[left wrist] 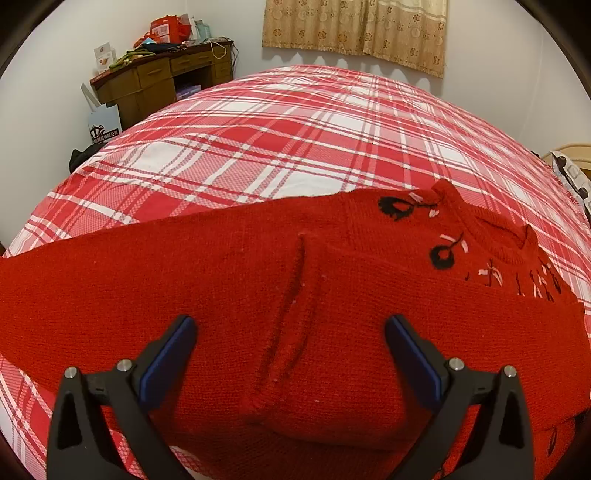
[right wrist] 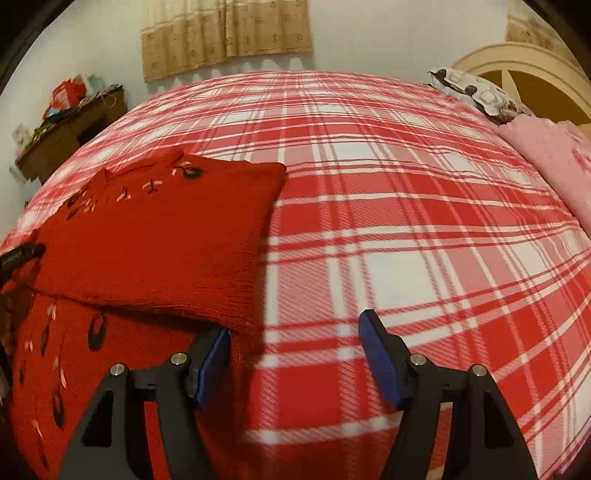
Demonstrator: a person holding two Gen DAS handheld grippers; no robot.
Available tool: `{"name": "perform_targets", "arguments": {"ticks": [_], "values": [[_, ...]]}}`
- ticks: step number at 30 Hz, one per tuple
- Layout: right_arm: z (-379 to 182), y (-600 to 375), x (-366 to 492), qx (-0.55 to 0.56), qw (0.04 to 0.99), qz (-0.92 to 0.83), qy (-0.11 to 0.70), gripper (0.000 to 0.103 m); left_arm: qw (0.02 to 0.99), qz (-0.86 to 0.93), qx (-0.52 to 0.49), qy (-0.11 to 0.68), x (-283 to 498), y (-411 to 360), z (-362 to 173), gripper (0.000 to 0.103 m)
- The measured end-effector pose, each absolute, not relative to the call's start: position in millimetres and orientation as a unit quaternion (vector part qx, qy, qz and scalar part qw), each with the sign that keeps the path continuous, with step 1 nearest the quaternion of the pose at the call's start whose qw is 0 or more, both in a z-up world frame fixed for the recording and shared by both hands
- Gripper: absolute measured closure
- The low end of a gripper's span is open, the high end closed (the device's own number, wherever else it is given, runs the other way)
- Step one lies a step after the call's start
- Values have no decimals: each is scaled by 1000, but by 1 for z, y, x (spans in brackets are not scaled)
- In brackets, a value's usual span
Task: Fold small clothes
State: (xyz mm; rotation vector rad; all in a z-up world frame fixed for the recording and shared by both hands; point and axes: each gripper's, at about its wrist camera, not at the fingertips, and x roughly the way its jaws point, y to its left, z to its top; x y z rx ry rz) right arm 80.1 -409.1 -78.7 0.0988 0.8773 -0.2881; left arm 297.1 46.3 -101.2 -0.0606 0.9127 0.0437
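Note:
A small red knitted sweater (left wrist: 258, 295) with black and pink embroidery lies on the plaid bed. Its neck opening (left wrist: 491, 236) sits to the right in the left wrist view, and a sleeve is folded across the body. My left gripper (left wrist: 290, 325) hovers open just over the sweater, nothing between its blue pads. In the right wrist view the sweater (right wrist: 155, 251) lies at the left with a flap folded over. My right gripper (right wrist: 295, 332) stands open beside the sweater's right edge, above bare bedsheet; its left pad (right wrist: 212, 362) is over the knit's edge.
The red and white plaid bedsheet (right wrist: 406, 229) spreads to the right and back. A pink folded cloth (right wrist: 554, 166) and a patterned pillow (right wrist: 476, 92) lie at the headboard. A cluttered wooden desk (left wrist: 166, 74) stands by the far wall, under curtains (left wrist: 354, 29).

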Motion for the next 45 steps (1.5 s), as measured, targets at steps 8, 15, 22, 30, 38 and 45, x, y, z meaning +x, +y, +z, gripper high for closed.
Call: {"name": "perform_targets", "arguments": {"ticks": [8, 15, 22, 30, 38, 45], "values": [[-62, -405, 63, 76, 896, -120, 422, 35, 897, 22, -30, 441, 298, 47, -101, 0], [-31, -371, 71, 59, 930, -108, 346, 54, 897, 22, -30, 441, 297, 47, -101, 0], [-79, -351, 112, 42, 908, -114, 400, 64, 897, 21, -31, 440, 297, 46, -101, 0], [-74, -354, 100, 51, 920, -111, 371, 64, 895, 15, -34, 444, 295, 48, -100, 0], [-70, -373, 88, 108, 926, -120, 341, 61, 899, 63, -75, 426, 252, 140, -82, 0], [-74, -380, 87, 133, 922, -121, 343, 61, 894, 235, -99, 367, 238, 278, -52, 0]]}}
